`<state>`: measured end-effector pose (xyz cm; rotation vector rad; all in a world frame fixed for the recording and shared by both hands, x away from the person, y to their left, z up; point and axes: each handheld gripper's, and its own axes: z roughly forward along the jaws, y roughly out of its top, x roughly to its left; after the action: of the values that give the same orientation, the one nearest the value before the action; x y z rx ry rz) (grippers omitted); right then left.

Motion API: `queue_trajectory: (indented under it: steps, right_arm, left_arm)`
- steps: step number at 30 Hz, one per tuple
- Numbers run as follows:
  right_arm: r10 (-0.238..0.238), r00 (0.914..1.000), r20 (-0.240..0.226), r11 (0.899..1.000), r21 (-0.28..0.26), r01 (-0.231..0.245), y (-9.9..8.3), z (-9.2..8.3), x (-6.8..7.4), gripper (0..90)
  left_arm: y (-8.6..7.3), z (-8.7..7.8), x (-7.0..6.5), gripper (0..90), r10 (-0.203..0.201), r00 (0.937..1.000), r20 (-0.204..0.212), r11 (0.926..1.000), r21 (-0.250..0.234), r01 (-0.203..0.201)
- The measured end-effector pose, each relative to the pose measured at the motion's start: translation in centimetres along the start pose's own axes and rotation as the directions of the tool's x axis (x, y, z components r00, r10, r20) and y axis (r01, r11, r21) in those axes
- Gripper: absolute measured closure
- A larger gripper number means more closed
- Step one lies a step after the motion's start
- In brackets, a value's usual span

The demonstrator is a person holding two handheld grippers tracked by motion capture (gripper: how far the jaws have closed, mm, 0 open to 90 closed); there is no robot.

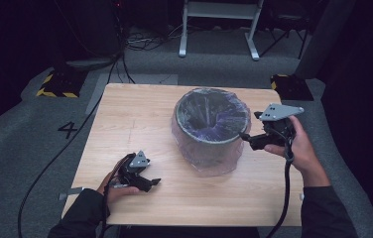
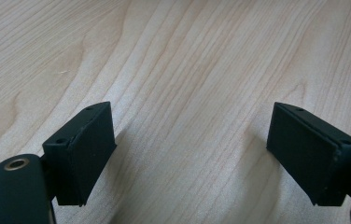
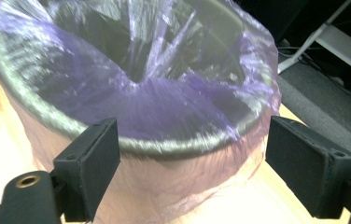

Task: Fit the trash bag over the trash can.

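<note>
A round grey bin (image 1: 212, 130) lined with a thin purple plastic bag (image 1: 214, 161) stands on the wooden table (image 1: 140, 114), right of centre. The bag is folded over the rim (image 3: 131, 144) and hangs down the outside. My right gripper (image 1: 246, 138) is held at the bin's right side, close to the rim, jaws open; in the right gripper view (image 3: 190, 163) the rim lies just beyond them with nothing between the pads. My left gripper (image 1: 152, 183) rests low at the table's front left, open (image 2: 190, 154), with bare wood between its jaws.
Grey carpet surrounds the table. A black cable (image 1: 60, 148) runs across the floor at the left. A white metal frame (image 1: 219, 25) and yellow-black striped bases (image 1: 55, 87) stand beyond the far edge. Bare wood (image 1: 130, 129) lies left of the bin.
</note>
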<state>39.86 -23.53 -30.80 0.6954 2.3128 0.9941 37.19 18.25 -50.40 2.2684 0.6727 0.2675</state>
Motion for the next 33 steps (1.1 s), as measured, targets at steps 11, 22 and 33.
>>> queue_trajectory:
  steps: [11, 22, 33]
  right_arm:
    - [0.001, 1.0000, -0.001, 1.000, 0.028, -0.001, -1.3, 0.3, 0.2, 17.0]
    - [-0.013, 0.9999, -0.001, 0.998, 0.054, 0.013, -2.2, 0.6, 0.5, 17.3]
    - [-0.024, 0.9997, 0.002, 0.994, 0.111, 0.024, -3.7, 1.9, 1.1, 17.3]
  left_arm:
    - [0.0, 0.0, 0.0, 14.8, -0.001, 1.0000, 0.000, 1.0000, 0.000, 0.001]
    - [0.0, 0.0, 0.0, 14.8, -0.001, 1.0000, -0.001, 1.0000, 0.000, 0.001]
    - [0.0, 0.0, 0.0, 14.8, 0.000, 1.0000, -0.001, 1.0000, -0.001, 0.000]
